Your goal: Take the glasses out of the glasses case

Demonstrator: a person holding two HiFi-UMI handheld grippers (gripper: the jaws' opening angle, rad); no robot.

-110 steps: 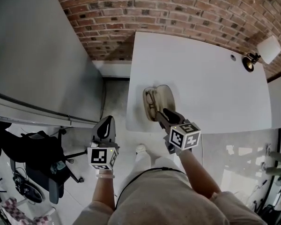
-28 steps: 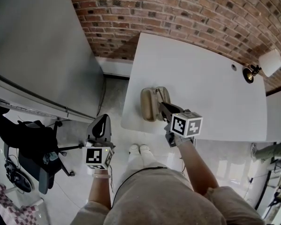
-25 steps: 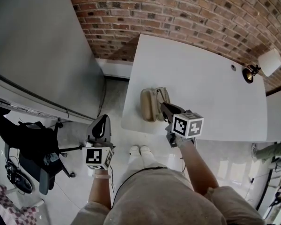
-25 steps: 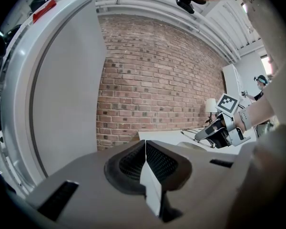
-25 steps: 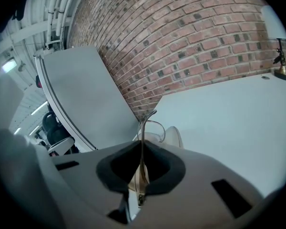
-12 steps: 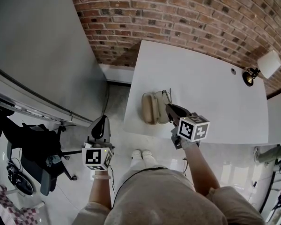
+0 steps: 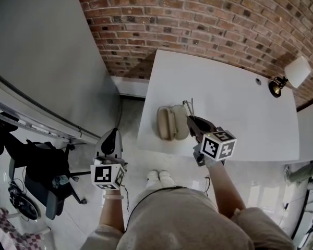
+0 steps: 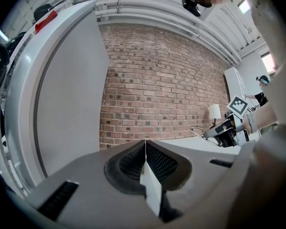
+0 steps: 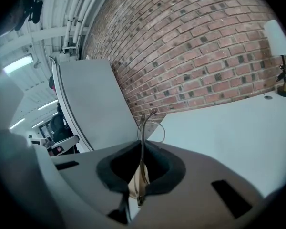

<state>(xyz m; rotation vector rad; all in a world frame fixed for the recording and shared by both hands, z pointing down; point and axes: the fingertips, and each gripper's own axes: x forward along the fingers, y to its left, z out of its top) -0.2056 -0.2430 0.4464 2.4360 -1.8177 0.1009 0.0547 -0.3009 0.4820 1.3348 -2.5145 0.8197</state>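
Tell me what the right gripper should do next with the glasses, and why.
The right gripper is shut on the glasses, held clear of the open case, which looks empty. So probably carry them sideways and set them down on bare table beside it.

Beige glasses case (image 7: pixel 172 123) lying on white tabletop (image 7: pixel 240 103), red-brown brick wall (image 7: pixel 208 20) showing pale mortar lines, black-and-white square markers covering right claw (image 7: pixel 191 120).
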